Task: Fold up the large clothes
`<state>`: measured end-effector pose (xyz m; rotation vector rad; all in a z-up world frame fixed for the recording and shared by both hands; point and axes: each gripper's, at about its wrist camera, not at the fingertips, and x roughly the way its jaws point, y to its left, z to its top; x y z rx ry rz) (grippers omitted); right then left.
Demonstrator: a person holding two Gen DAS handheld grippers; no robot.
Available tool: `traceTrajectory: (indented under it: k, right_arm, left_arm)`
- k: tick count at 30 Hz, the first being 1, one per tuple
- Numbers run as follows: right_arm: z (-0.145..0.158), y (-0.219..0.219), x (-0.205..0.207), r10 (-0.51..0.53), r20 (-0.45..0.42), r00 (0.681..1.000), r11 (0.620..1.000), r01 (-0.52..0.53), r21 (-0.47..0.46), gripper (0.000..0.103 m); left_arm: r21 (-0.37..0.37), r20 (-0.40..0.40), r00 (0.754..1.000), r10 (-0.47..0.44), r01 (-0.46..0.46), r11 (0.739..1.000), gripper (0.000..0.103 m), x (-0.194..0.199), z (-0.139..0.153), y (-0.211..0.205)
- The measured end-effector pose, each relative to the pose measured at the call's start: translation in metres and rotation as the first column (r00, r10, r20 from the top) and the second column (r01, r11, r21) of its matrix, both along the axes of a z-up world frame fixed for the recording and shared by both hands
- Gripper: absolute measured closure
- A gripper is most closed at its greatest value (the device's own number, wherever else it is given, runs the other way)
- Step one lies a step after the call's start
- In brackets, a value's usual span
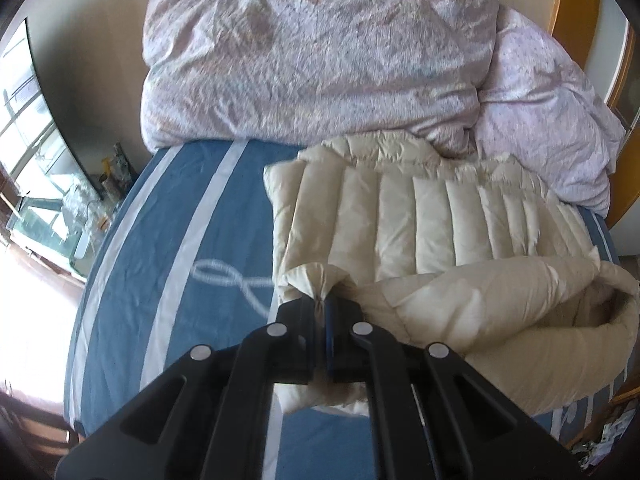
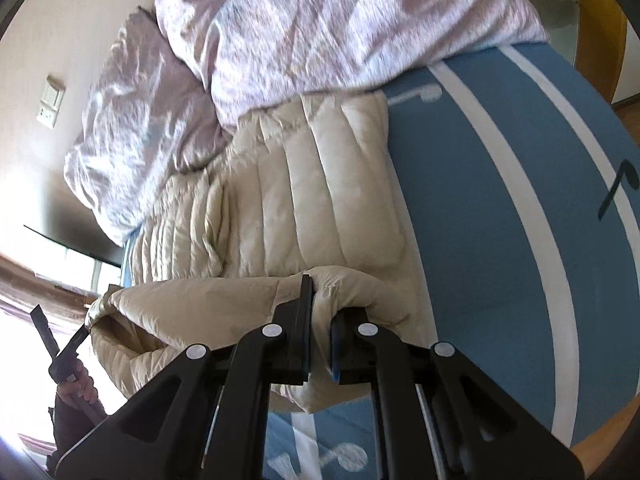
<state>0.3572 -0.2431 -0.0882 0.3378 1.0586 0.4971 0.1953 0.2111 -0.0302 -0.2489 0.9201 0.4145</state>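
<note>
Left gripper point(image 1: 322, 312): jaws closed on a pinched corner of the cream puffer jacket point(image 1: 420, 220); fabric bunches into a small twisted tuft just ahead of the tips. Right gripper point(image 2: 320, 316): jaws closed on a thick roll of the same jacket's near edge, padding bulging between and over the pads

Step in hand, as judged: near edge lifted at two points, to be carried over the quilted body toward the far side. To do it well:
- keep both grips level so the fold line runs straight across the quilting
- keep the span between the grips taut, no sag in the middle
- lay the edge down flat before releasing; the slippery shell may slide back
- left grip is thin, on little fabric; a hard pull could slip it out

Jacket: cream, shiny shell, puffy stitched channels, lying on the bed point(image 1: 180, 240) over a blue sheet with white stripes. Far part lies flat; near part raised and curled into a loose roll between the grippers. Far edge touches the crumpled pink-lilac duvet point(image 1: 320, 52) heaped at the back of the bed

In the right wrist view the person's left hand point(image 2: 78, 386) shows at lower left, holding the other tool
</note>
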Motion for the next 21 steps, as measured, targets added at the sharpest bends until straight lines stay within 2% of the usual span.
traceTrajectory:
  k: [8,15,21]
  right_arm:
    - [0.021,0.015,0.032,-0.086,0.003,0.996,0.996,0.086,0.02,0.096]
    - [0.039,0.034,0.069,-0.125,0.042,0.991,0.992,0.125,0.015,0.095]
    - [0.032,0.059,0.117,-0.153,0.057,0.987,0.988,0.155,-0.03,0.095]
  left_arm:
    - [-0.008,-0.006,1.0,-0.024,0.024,1.0,0.099,0.049,0.012,0.02]
    - [-0.03,-0.013,1.0,-0.002,0.001,1.0,0.099,0.086,0.011,0.038]
    - [-0.049,-0.042,0.998,0.047,-0.049,0.998,0.099,0.123,-0.002,0.055]
